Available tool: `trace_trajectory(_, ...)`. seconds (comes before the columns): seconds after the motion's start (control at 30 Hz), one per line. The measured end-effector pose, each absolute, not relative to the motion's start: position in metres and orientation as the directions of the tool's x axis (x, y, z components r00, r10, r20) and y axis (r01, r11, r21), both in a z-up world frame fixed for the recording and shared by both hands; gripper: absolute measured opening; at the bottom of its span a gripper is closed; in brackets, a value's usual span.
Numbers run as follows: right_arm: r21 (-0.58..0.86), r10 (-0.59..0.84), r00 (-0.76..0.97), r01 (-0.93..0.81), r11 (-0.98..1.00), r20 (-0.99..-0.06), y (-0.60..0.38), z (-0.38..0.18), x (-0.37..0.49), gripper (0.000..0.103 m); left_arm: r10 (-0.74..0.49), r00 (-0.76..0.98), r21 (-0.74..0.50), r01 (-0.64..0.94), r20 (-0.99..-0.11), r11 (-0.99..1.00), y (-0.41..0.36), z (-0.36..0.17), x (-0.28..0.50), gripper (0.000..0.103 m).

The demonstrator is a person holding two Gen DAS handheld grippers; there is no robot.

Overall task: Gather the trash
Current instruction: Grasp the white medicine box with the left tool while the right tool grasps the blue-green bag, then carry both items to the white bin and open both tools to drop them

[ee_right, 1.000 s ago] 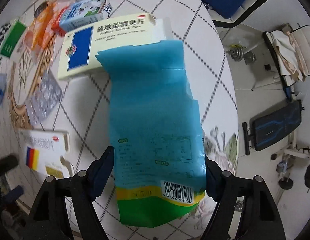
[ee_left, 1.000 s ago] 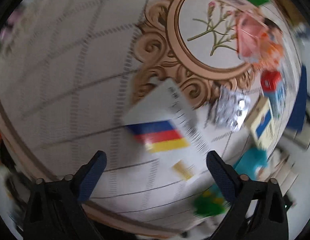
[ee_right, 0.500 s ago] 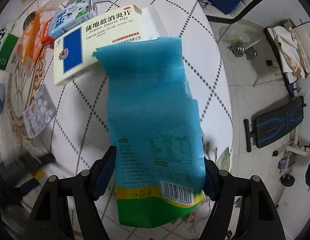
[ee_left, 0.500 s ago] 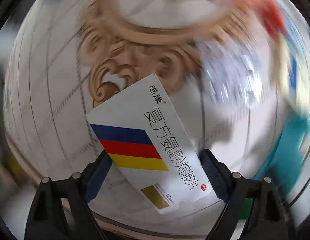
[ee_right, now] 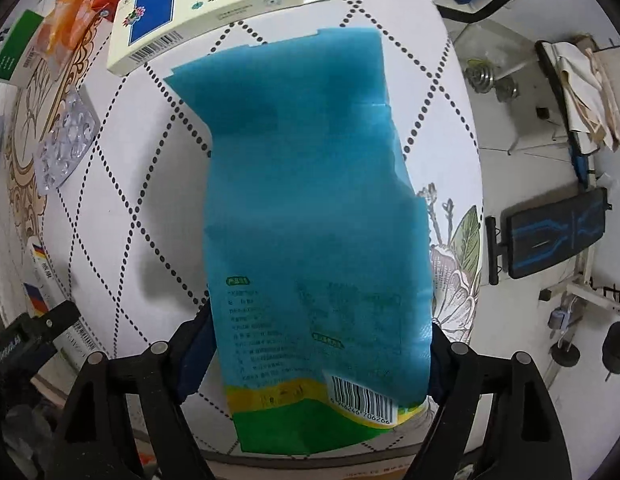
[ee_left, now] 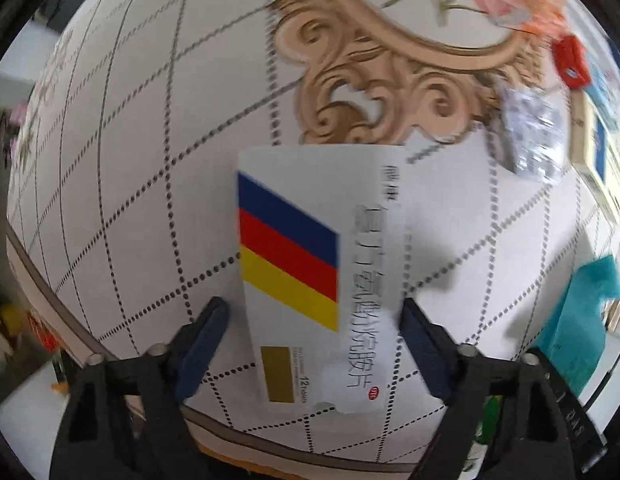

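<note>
A round white table (ee_right: 122, 184) with dotted diamond lines and a gold scroll medallion (ee_left: 373, 80) fills both views. Beyond its right edge lies pale tiled floor (ee_right: 521, 168) with a black-and-blue bench (ee_right: 557, 236). The right gripper (ee_right: 315, 344) pinches a blue-green bag (ee_right: 310, 208) near the right edge. The left gripper (ee_left: 313, 328) stands spread around a white medicine box (ee_left: 321, 264) lying flat. Farther off sits a cream box (ee_right: 206, 12), then a clear blister pack (ee_right: 66, 144).
</note>
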State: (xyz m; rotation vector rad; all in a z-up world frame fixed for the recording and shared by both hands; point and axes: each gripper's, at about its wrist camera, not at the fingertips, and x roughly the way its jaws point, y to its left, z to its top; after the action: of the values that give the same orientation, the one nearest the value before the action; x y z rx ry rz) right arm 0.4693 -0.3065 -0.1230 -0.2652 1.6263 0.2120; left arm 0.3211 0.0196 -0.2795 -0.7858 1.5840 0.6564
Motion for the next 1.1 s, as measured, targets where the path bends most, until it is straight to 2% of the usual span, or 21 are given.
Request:
trace_trajectory(0.07,-0.024,-0.038,-0.041,-0.290,0.957,-0.998,-0.307,-0.119,0.465,0.080,-0.062,-0.091,0.023,-0.727,-0.994,0.686,0.004,-0.267,0.324,0.070)
trace_trajectory(0.17,-0.008,-0.012,-0.012,-0.304,0.953,-1.000,-0.300,-0.109,0.451,0.064,-0.001,-0.092,0.061,-0.669,-0.996,0.740,-0.011,-0.241,0.329,0.069)
trace_trajectory(0.2,-0.014,-0.014,0.003,-0.307,0.952,-1.000,-0.301,-0.106,0.449,0.053,0.026,-0.088,0.077,-0.648,-0.996,0.758,-0.019,-0.225,0.340,0.069)
trace_trajectory(0.23,-0.010,-0.008,0.008,-0.309,0.951,-1.000,-0.292,-0.099,0.446,0.050,0.054,-0.084,0.095,-0.627,-0.995,0.773,-0.031,-0.216,0.346,0.069)
trace_trajectory(0.47,0.075,0.078,-0.004,-0.303,0.950,-0.997,-0.303,-0.089,0.425,0.041,0.110,-0.022,0.104,-0.551,-0.994,0.828,-0.063,-0.131,0.350,0.069)
trace_trajectory(0.5,0.094,0.096,-0.008,-0.301,0.949,-0.995,-0.305,-0.086,0.420,0.037,0.112,-0.010,0.099,-0.546,-0.994,0.832,-0.069,-0.117,0.347,0.069)
trace_trajectory(0.8,0.226,0.239,0.005,-0.295,0.928,-0.971,-0.309,-0.047,0.356,0.033,0.140,0.140,0.052,-0.501,-0.980,0.864,-0.097,0.002,0.274,0.069)
trace_trajectory(0.83,0.238,0.253,0.014,-0.295,0.925,-0.967,-0.308,-0.039,0.345,0.033,0.144,0.166,0.045,-0.492,-0.976,0.870,-0.101,0.024,0.261,0.069)
trace_trajectory(0.9,0.253,0.274,0.032,-0.298,0.921,-0.961,-0.307,-0.027,0.332,0.033,0.146,0.207,0.030,-0.478,-0.967,0.878,-0.095,0.028,0.220,0.069)
trace_trajectory(1.07,0.297,0.334,0.087,-0.290,0.910,-0.939,-0.296,0.003,0.268,0.033,0.132,0.314,-0.017,-0.431,-0.940,0.902,-0.093,0.103,0.130,0.069)
trace_trajectory(1.1,0.306,0.345,0.097,-0.285,0.909,-0.934,-0.294,0.008,0.249,0.033,0.124,0.328,-0.028,-0.421,-0.936,0.907,-0.096,0.095,0.121,0.069)
